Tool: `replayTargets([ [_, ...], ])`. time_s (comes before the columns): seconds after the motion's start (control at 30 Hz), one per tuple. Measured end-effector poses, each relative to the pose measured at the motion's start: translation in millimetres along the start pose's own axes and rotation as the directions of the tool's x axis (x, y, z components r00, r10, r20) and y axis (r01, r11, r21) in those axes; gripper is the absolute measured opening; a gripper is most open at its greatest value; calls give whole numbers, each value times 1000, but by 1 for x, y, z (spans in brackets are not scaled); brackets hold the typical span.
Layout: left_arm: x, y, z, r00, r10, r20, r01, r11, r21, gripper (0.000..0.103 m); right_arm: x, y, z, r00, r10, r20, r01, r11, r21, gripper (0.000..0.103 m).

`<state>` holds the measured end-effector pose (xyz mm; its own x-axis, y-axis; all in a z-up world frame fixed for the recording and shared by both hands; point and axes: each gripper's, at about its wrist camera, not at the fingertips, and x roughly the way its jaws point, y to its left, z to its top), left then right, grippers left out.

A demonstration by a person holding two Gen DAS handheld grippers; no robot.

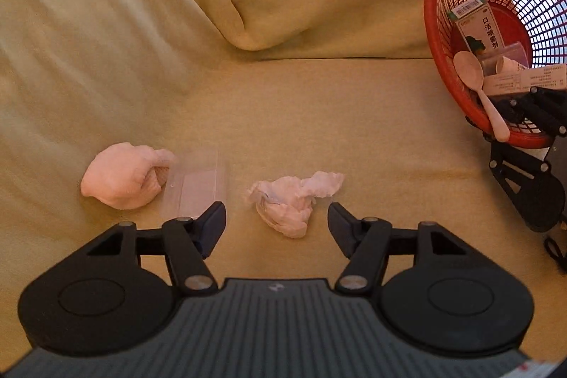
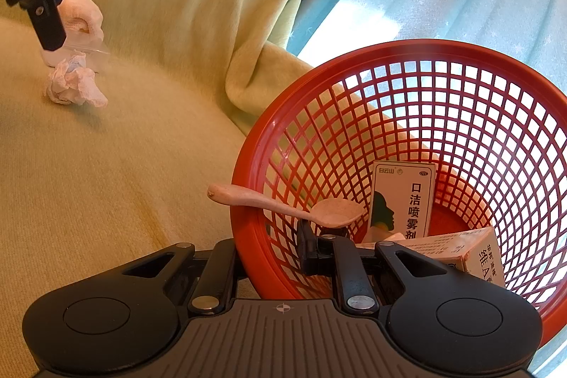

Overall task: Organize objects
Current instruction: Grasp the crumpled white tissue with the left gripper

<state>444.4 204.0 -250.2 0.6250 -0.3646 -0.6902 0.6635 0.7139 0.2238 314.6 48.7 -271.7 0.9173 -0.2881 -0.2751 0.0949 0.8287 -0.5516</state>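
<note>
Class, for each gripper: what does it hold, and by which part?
The right gripper clamps the red basket by its near rim. The left gripper holds nothing; its jaws stand open above the crumpled tissue.

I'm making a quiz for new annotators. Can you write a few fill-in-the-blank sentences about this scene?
1. The right gripper is clamped on the rim of the ____ basket.
2. The spoon lies with its bowl inside the basket and its ____ sticking out over the rim.
3. The left gripper is open with the crumpled ____ lying between its fingers.

Missing words: red; handle; tissue
</note>
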Motion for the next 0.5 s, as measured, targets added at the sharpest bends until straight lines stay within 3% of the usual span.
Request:
replayTargets([
  [0.37,23,-4,-2,999,-12,-31,11,1000,-7,52,0,0,0,1000,0,0,0,1000,-1,12],
  [0.5,33,-3,1,999,-12,-44,11,999,-30,45,0,0,0,1000,-1,-1,1,1000,-5,12],
])
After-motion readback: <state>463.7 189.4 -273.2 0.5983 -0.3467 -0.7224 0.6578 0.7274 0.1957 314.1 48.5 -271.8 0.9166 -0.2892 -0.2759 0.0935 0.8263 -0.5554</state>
